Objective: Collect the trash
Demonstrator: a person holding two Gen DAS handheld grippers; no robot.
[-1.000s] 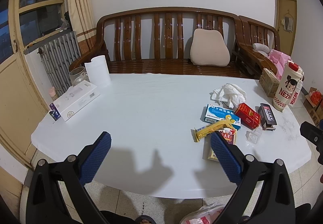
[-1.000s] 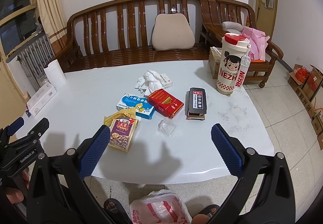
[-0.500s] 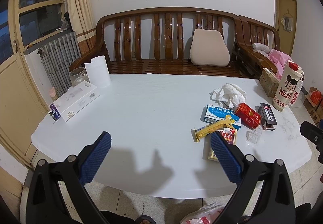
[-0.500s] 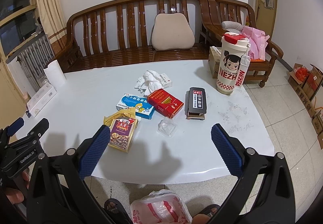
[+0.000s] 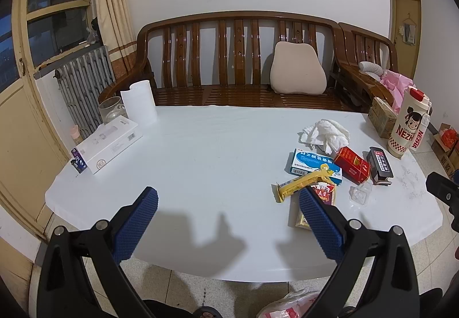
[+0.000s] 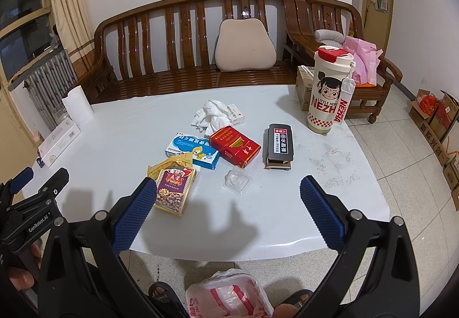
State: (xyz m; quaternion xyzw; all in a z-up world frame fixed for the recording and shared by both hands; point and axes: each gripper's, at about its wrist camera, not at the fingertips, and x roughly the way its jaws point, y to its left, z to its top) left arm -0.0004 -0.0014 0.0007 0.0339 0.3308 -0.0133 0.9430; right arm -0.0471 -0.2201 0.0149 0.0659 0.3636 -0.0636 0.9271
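A: Both grippers hover at the near edge of the white bench [image 6: 287, 105], fingers spread wide apart, nothing held. The right gripper [image 6: 228, 203] faces the litter; the left gripper [image 5: 228, 217] looks over bare bench, with the pile off to its right.

B: Nothing picked up yet, I'd say. What's the sensible first grab?

A: Probably the clear blister [image 6: 238, 180], straight ahead of the right gripper and nearest to it. It's thin and flimsy, so I'd come down low with one finger each side and close gently, or it may skate on the smooth top.

B: And the bag?

A: A red-and-white plastic bag [image 6: 229, 298] sits on the floor below the bench edge, mouth up, between the person's sandalled feet. A short carry back and down.

B: Describe the rest of the pile.

A: A crumpled tissue [image 6: 210, 115] furthest back, a blue box [image 6: 192, 150] touching a red pack [image 6: 235, 147], a yellow wrapper [image 6: 172, 164] overlapping a purple carton [image 6: 173, 191], and a black case [image 6: 278, 145] standing apart on the right. The tall cup [image 6: 330, 91] beyond looks like a keeper, not trash.
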